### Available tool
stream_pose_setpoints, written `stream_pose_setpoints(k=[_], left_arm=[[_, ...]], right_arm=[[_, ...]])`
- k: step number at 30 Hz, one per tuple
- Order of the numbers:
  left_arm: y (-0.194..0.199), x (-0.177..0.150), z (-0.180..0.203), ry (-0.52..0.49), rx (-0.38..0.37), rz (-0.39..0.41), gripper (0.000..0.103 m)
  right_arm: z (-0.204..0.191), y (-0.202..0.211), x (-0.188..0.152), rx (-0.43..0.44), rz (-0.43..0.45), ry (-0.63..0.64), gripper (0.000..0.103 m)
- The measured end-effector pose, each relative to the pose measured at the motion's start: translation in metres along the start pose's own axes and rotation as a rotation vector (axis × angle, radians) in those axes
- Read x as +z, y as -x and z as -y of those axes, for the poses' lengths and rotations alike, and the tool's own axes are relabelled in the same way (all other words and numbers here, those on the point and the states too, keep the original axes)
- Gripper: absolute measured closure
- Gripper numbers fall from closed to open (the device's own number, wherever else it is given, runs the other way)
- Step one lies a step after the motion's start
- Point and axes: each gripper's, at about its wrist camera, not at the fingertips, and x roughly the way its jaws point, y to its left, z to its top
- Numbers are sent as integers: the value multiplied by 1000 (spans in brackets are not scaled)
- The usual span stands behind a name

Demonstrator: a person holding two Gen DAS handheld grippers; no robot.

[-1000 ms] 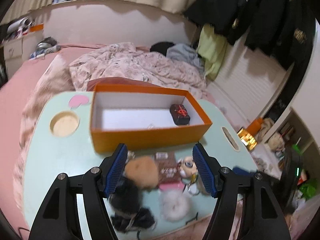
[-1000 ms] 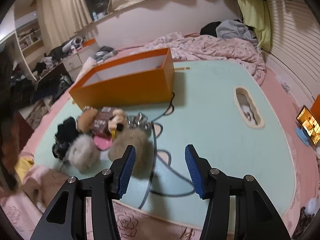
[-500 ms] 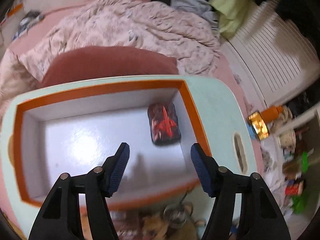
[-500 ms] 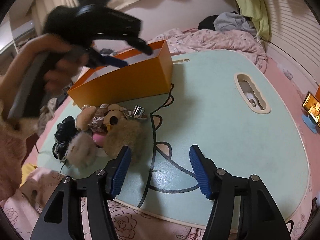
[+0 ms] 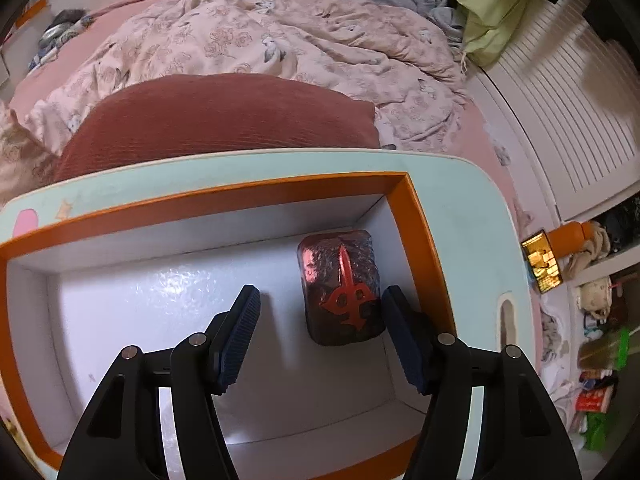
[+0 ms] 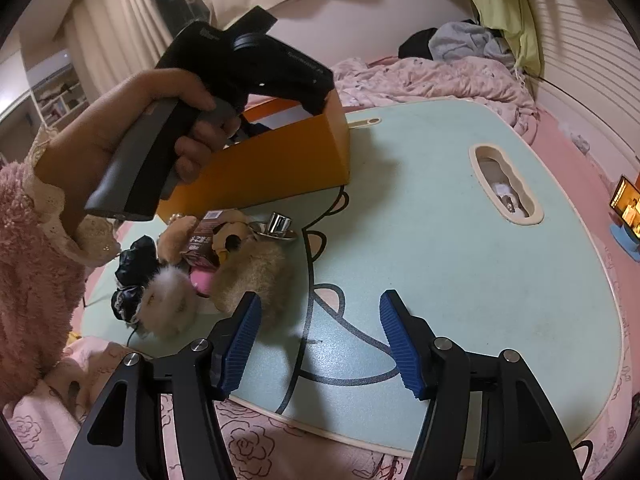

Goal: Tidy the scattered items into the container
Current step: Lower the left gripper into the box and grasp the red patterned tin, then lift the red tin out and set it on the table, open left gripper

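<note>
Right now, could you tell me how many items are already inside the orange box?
1: a dark red foil-wrapped packet lies at the right end of the orange box. The near floor is partly hidden behind the tongs.

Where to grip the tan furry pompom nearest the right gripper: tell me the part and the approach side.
Grip the tan furry pompom across its round, soft middle, coming from above and from the bare table on its right. The white pompom and pink piece crowd its left side, so that is probably the freest way in for the open right gripper.

Mint table (image 6: pixel 440 240): orange box (image 6: pixel 272 168), plush clutter (image 6: pixel 224 264).
</note>
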Motion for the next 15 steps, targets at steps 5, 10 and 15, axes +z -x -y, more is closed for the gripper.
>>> stream_pose_setpoints(k=[5,10,15], left_arm=[[9,-6,-19,-15,50,6,38],[19,-6,-30,-3,49,19,41],[4,-2,-19,-34,61,-12,47]], right_arm=[[0,0,0,4,2,-3,40],[-1,-1,-1,2,1,1,39],[-1,-2,-1,2,1,-1,39]])
